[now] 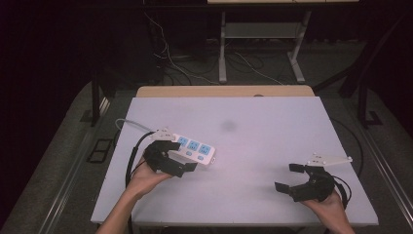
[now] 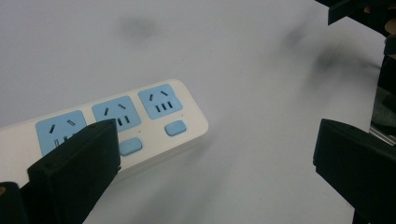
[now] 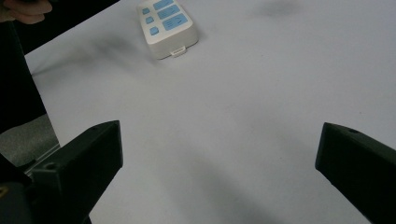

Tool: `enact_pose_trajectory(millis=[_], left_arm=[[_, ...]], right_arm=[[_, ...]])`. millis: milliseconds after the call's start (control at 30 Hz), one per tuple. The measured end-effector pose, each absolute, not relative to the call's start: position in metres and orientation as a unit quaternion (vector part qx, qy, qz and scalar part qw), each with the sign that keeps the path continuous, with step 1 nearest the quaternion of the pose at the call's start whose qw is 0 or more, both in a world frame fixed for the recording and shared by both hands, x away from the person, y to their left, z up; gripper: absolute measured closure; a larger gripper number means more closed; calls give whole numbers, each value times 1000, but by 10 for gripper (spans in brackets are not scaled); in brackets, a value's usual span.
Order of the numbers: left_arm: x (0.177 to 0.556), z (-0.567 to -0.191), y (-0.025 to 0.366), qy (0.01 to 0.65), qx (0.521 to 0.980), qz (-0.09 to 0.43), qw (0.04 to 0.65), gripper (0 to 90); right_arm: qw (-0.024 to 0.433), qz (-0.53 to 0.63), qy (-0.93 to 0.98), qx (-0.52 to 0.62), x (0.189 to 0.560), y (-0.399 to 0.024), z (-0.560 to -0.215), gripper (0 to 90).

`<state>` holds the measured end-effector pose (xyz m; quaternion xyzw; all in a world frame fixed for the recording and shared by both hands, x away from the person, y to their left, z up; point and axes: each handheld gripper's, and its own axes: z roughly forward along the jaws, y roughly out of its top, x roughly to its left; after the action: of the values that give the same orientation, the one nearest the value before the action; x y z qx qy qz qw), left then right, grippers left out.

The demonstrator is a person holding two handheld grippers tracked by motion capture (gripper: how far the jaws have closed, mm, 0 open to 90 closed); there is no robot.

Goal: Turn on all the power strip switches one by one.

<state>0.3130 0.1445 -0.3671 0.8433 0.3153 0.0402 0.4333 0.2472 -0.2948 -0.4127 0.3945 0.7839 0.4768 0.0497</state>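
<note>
With its jaws spread wide over the power strip (image 1: pixel 195 149) and gripping nothing, the left gripper (image 1: pixel 179 161) could nudge the strip sideways if it closes off-centre. The strip is white with blue sockets and switches, lying near the table's (image 1: pixel 272 146) left edge. The right gripper (image 1: pixel 288 177) gapes empty near the right front corner.

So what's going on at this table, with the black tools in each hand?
A person is working at a white table with a black hand-held gripper in each hand. The left hand-held gripper is at a white plastic power strip with blue sockets and buttons, its jaws wide open, one jaw over the strip's near edge; nothing is clamped yet. The right hand-held gripper waits, also open, above bare table on the other side, pointed toward the strip. The strip lies flat on the table.
</note>
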Motion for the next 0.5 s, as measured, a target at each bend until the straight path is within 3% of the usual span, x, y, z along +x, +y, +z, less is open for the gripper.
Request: enact_pose_trajectory(millis=[500], left_arm=[[329,-370,127,303,868,41,392,2]], right_arm=[[48,475,786,393,248,-295,-414,6]])
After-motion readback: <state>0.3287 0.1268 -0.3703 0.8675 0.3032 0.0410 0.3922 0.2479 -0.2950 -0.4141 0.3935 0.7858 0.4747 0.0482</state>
